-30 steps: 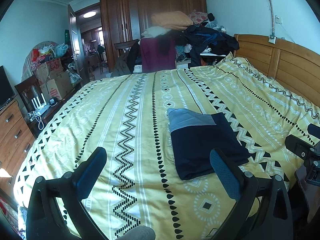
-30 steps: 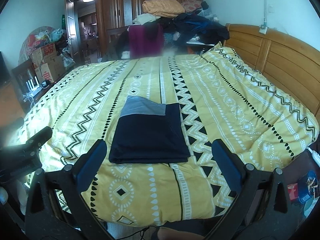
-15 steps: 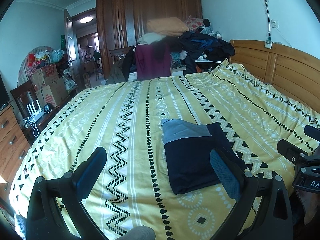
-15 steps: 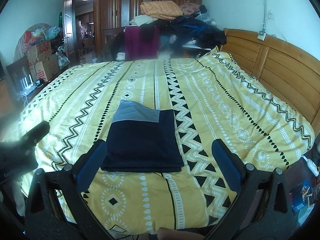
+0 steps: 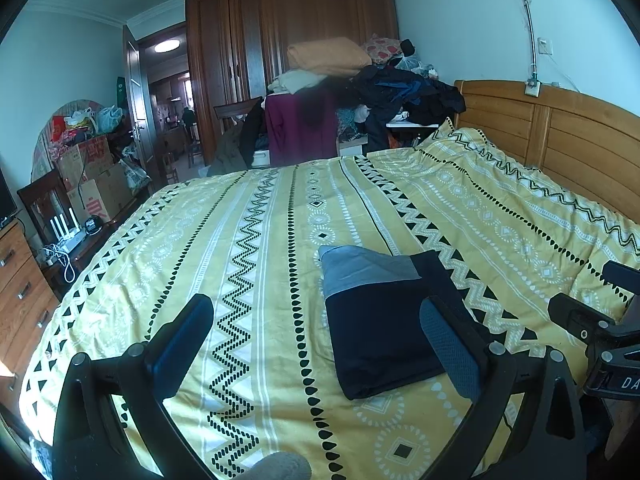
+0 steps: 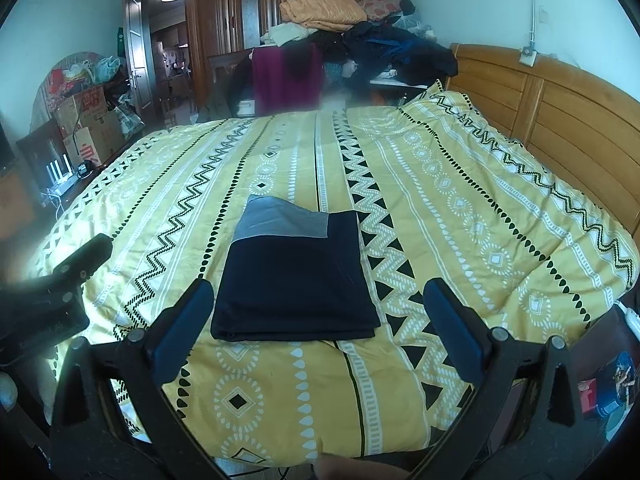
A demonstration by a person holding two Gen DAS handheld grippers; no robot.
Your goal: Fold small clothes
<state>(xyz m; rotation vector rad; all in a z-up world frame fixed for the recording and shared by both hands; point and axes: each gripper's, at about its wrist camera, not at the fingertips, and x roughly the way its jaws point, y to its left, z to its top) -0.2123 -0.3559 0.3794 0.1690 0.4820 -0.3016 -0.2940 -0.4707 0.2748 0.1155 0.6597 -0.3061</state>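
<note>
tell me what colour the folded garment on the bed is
Dark navy with a grey band at its far end; clearest in the right wrist view.

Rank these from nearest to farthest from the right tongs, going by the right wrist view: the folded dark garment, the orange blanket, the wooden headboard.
1. Folded dark garment: just ahead of the right tongs, on the yellow bedcover.
2. Wooden headboard: off to the right, along the bed's side.
3. Orange blanket: beyond the bed's far edge, atop the clothes pile.
</note>
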